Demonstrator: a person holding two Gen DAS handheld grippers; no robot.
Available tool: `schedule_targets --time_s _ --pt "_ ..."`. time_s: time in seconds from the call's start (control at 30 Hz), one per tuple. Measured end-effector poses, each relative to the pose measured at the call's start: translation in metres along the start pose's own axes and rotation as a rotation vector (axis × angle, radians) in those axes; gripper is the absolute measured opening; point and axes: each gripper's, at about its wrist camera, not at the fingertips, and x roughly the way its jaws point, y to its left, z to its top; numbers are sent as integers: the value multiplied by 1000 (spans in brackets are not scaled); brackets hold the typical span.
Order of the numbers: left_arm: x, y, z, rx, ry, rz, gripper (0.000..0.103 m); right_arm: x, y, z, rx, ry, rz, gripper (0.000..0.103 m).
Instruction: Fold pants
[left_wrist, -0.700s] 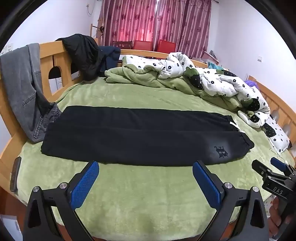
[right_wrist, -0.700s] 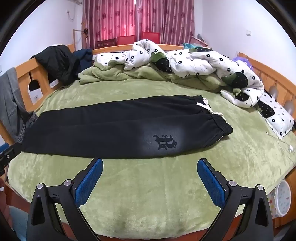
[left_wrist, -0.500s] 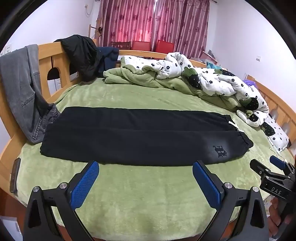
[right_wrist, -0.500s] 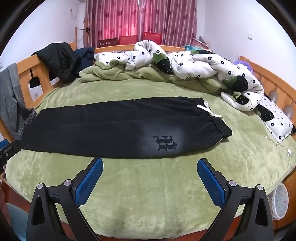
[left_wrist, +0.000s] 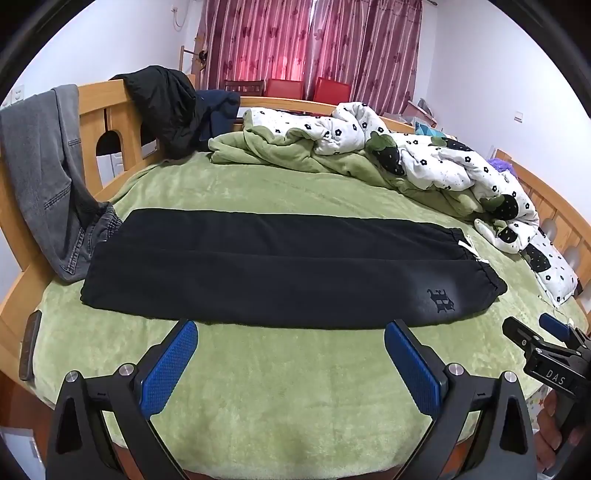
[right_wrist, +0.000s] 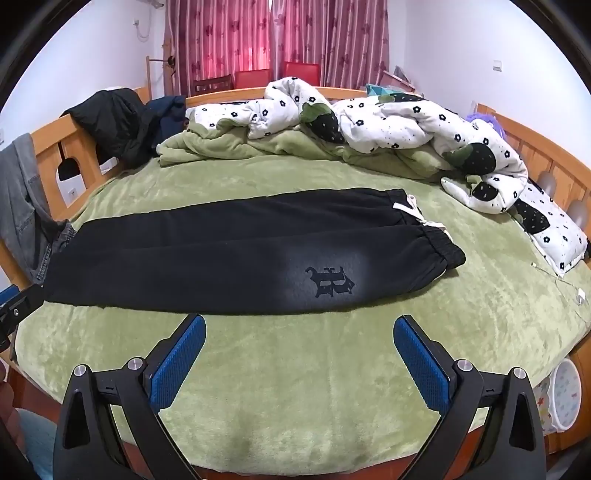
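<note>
From the left wrist, the left gripper (left_wrist: 290, 363) is hovering wide open and empty over the green blanket (left_wrist: 295, 406), while the black pants (left_wrist: 280, 273) are lying flat, folded lengthwise, just beyond it. From the right wrist, the right gripper (right_wrist: 299, 360) is likewise gaping empty, near the pants' waistband (right_wrist: 439, 245).

pants (left_wrist: 280, 273): matt black cloth | bedcover (left_wrist: 295, 398): fuzzy green plush | bed frame (left_wrist: 110, 122): smooth wood
</note>
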Motion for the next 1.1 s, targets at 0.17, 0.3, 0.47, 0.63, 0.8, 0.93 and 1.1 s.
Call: schedule_targets --time_s 0.17,0.3,0.47,0.63,0.8,0.93,1.1 --pt "1 1 1 1 5 2 101 0 0 0 2 2 1 100" --pt "1 1 1 -1 6 2 101 0 0 -1 1 4 1 100" --pt "1 1 1 2 6 3 101 2 1 -2 1 6 4 100" --pt "1 1 0 2 4 3 101 2 1 -2 2 5 3 100" --pt "1 2 0 3 4 1 101 2 0 -2 2 5 3 100" --pt "1 1 0 2 4 2 101 2 0 -2 4 6 4 100" --pt "2 1 -1 2 5 1 101 2 0 -2 3 6 4 100"
